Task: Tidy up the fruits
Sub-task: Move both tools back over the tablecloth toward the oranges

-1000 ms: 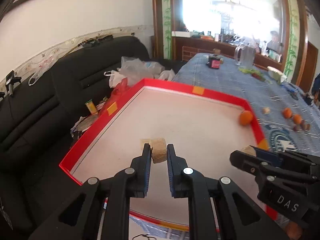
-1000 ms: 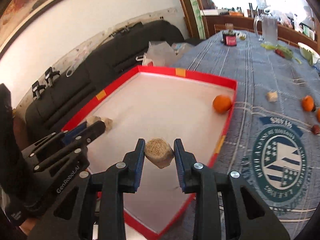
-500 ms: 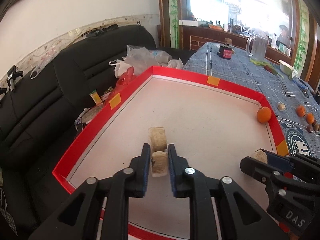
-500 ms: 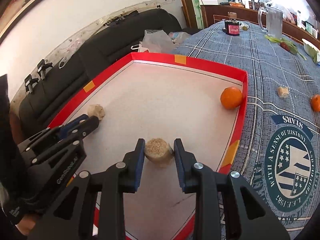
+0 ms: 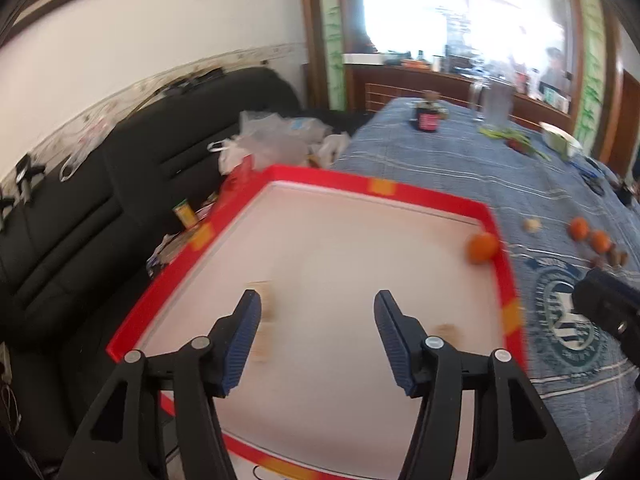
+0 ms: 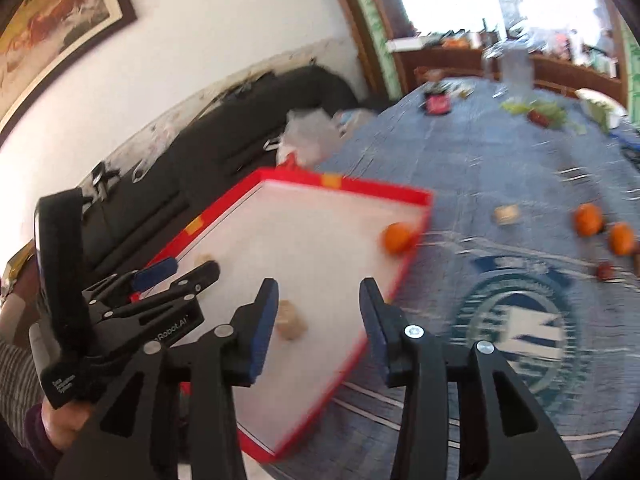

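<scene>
A red-rimmed white tray (image 5: 320, 178) (image 6: 344, 188) lies on the blue tablecloth. My left gripper (image 5: 318, 334) is open and empty above the tray's near left part; two tan fruit pieces (image 5: 266, 300) lie blurred beside its left finger. My right gripper (image 6: 318, 326) is open and empty above the tray's near right edge; a tan piece (image 6: 290, 322) lies on the tray just inside its left finger. An orange (image 5: 482, 246) (image 6: 398, 236) sits in the tray's far right corner. Two oranges (image 6: 588, 220) and a tan piece (image 6: 506, 214) lie on the cloth.
A black sofa (image 5: 100, 200) with plastic bags (image 5: 272, 144) runs along the tray's left side. A glass jug (image 5: 496, 104), a dark jar (image 5: 428, 118), greens and a bowl stand at the table's far end. Small dark fruits (image 6: 604, 270) lie right of the oranges.
Both grippers have opened and let go of their tan pieces, which now lie on the tray. Both grippers have pulled back and up; the views are motion-blurred.
</scene>
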A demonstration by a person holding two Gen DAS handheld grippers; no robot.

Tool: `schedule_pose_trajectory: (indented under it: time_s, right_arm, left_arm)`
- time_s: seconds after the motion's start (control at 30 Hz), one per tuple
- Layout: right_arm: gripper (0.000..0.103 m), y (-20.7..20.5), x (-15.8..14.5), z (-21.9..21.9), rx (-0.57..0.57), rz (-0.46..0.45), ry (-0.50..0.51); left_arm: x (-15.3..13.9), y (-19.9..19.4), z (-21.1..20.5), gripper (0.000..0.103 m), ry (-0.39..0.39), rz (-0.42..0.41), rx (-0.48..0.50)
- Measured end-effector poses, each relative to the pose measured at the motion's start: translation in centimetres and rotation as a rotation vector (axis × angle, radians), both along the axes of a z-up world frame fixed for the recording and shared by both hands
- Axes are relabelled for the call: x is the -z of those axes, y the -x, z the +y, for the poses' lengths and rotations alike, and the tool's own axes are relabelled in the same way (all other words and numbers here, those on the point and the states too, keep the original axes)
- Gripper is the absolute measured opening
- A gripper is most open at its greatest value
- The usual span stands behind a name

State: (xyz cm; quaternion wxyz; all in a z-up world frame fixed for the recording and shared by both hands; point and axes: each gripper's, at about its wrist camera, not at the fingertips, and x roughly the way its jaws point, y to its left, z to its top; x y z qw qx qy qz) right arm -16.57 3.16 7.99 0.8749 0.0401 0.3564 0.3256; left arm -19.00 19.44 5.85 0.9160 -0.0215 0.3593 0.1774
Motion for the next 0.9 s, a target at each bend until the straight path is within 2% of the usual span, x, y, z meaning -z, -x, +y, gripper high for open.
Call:
schedule_pose_trajectory:
  time_s: [0.13,0.4,0.57,0.9]
  right_arm:
    - [0.045,0.6,-0.8,-4.6,0.093,-0.035,-0.004]
    - [0.045,1.6,-1.7,-13.3,0.272,-0.056,-0.052]
    - [0.045,2.7,-2.4,-17.6,0.354,-0.056,-0.109]
    - [0.045,5.4,-3.6,-20.5,0.406,-0.105,-0.142]
  left_arm:
    - [-0.6,-0.5,-3.8,0.066,-0.006,-0.002,0.09]
    - [-2.0,0.5,-11.2,0.074,-0.077,-0.024,0.259]
    - [-2.4,1.8,-13.6,0.074,-0.102,-0.031,0.306]
    - [-3.6,4.7,-15.6,0.077,-0.131,-0.075,0.338]
